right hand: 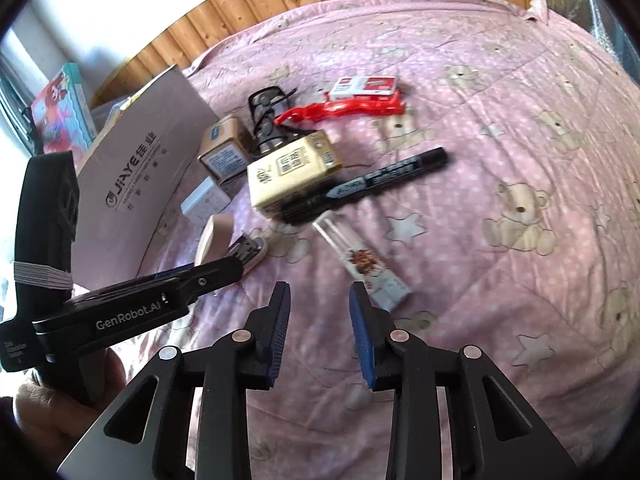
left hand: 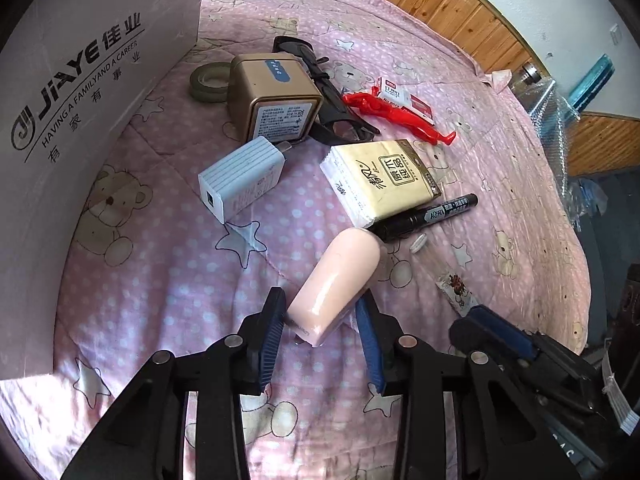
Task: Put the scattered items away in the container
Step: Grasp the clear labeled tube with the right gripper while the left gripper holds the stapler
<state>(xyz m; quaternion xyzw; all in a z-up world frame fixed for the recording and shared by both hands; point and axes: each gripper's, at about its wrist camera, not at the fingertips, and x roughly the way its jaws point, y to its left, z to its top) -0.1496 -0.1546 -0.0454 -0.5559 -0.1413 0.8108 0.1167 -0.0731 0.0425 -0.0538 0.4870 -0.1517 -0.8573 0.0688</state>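
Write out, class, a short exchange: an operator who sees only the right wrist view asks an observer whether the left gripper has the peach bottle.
Operator: Does the left gripper have the peach bottle?
Observer: In the left wrist view the peach bottle has its base between the fingers of the left gripper. I cannot tell whether it is clamped.
Operator: Is anything hidden behind the gold box?
Observer: Yes, a roll of tape lies just beyond the gold box, near the wall of the cardboard container.
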